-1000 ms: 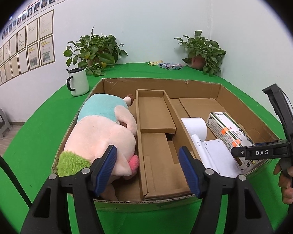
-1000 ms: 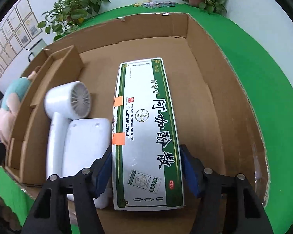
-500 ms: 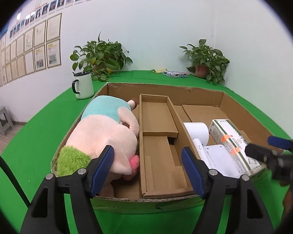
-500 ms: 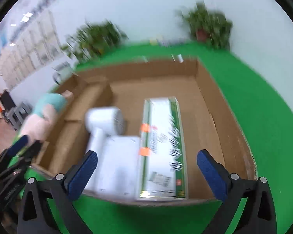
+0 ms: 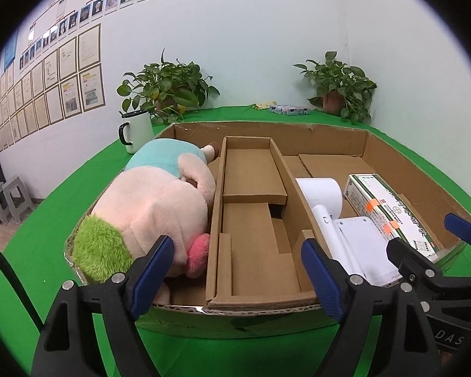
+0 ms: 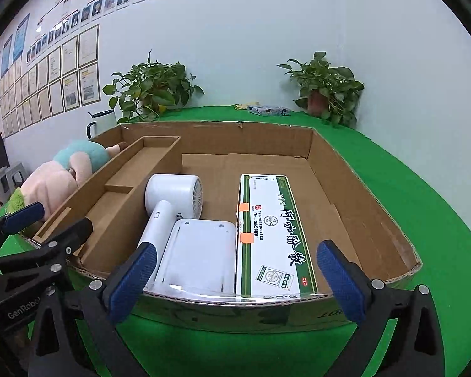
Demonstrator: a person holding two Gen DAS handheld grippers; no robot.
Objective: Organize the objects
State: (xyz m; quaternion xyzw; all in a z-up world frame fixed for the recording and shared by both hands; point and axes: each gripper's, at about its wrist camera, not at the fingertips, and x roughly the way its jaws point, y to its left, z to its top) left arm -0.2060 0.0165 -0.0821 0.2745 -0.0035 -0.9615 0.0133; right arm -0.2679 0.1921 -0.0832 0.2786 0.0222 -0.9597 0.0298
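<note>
Cardboard box [image 6: 354, 194], open-topped, on green counter [image 6: 408, 188]; contents left to right in the right wrist view:
- Plush toy [image 6: 59, 179], pink with teal top and green tuft: left compartment, frame left.
- Cardboard insert [image 6: 122, 185]: middle, nothing in it.
- White hair dryer [image 6: 172, 201], beside white flat device [image 6: 201, 251]: right compartment, centre.
- Green-and-white medicine carton [image 6: 273, 232]: flat, just right of the device.

Left tongs [image 5: 238, 276]: opening, nothing between. Right tongs [image 6: 235, 279]: wide, holding nothing.
</note>
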